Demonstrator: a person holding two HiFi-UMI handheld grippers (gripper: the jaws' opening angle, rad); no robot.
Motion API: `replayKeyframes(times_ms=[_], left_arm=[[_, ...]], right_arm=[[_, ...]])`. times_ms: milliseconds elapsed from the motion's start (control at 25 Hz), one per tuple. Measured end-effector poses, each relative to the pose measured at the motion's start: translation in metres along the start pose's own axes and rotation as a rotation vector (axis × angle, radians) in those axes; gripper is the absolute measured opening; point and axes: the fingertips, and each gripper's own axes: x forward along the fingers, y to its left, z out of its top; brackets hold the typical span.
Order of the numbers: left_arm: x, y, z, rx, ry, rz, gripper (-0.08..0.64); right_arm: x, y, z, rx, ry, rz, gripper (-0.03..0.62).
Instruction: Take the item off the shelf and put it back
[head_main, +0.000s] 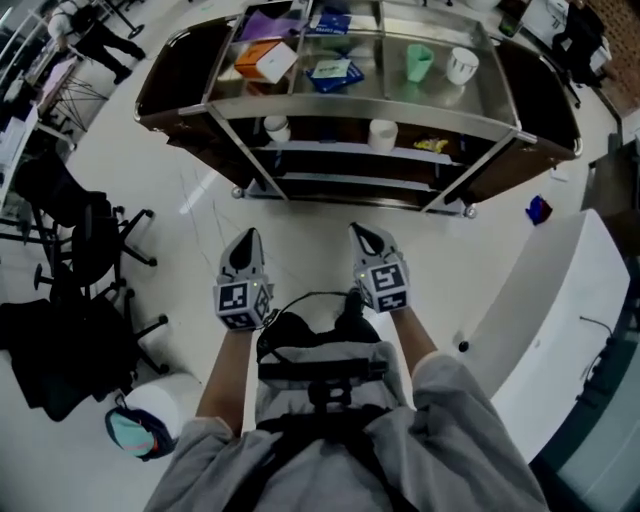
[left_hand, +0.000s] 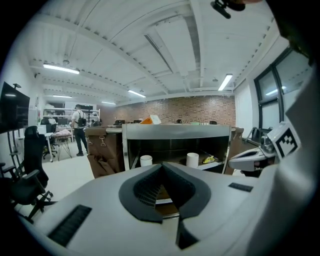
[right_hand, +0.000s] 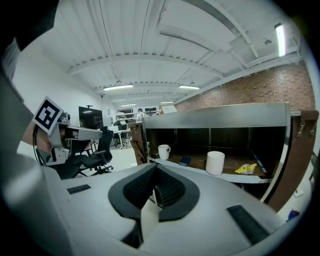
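Two claws, both empty, are held out over the open floor (head_main: 300, 215), well short of the shelf unit (head_main: 360, 108).

At left, the left claw (head_main: 247, 236) has its jaws drawn together with nothing between them. Beside it, the right claw (head_main: 362, 232) is likewise closed to the tips and carries nothing. Both point toward the unit.

Middle shelf (head_main: 330, 149), left to right:
- a white mug (head_main: 277, 128) near the left end
- a small dark-blue object (right_hand: 185, 161) just beyond it
- a white cup (head_main: 382, 133) near the centre
- a yellow packet (head_main: 432, 145) toward the right end

Top tier, left to right:
- an orange box (head_main: 262, 60)
- a blue packet (head_main: 335, 72)
- a green cup (head_main: 419, 62)
- a second white cup (head_main: 462, 64) near the right edge

I read this as the approach step, since nothing has yet been lifted. I cannot tell which item is meant, and every candidate sits in its place on the unit. The white cup at the middle shelf's centre lies most nearly ahead of the right claw.

The next move, as I judge it, calls for closing the gap to the unit and spreading one claw's jaws before it enters. That claw must pass under the top tier's front rail and set its jaws either side of the chosen item.
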Motion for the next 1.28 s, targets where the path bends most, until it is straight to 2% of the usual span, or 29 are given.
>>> replayKeyframes(times_ms=[120, 360, 480, 600, 680, 760, 1120, 1280], left_arm=[[0.009, 0.000, 0.000, 0.003, 0.015, 0.017, 0.006], [0.037, 0.015, 0.000, 0.024, 0.028, 0.034, 0.006], [0.051, 0.027, -0.003, 0.011, 0.029, 0.035, 0.006], [0.066, 0.039, -0.010, 0.001, 0.029, 0.031, 0.006], [0.077, 0.046, -0.013, 0.005, 0.043, 0.023, 0.006], [0.089, 0.056, -0.016, 0.001, 0.038, 0.018, 0.006], [0.149, 0.099, -0.048, -0.011, 0.032, -0.008, 0.006], [0.172, 0.114, -0.056, -0.017, 0.021, -0.018, 0.006]], right_arm=[[0.021, -0.007, 0.004, 0.033, -0.001, 0.021, 0.009], [0.075, -0.020, 0.011, 0.003, 0.032, 0.010, 0.009], [0.106, -0.016, 0.012, -0.012, 0.036, 0.014, 0.011], [0.139, -0.006, 0.013, -0.028, 0.044, 0.045, 0.104], [0.164, 0.000, 0.013, -0.048, 0.051, 0.072, 0.205], [0.191, 0.006, 0.014, -0.067, 0.051, 0.088, 0.258], [0.303, -0.001, 0.019, -0.070, 0.027, 0.056, 0.409], [0.343, -0.007, 0.019, -0.071, 0.023, 0.018, 0.455]])
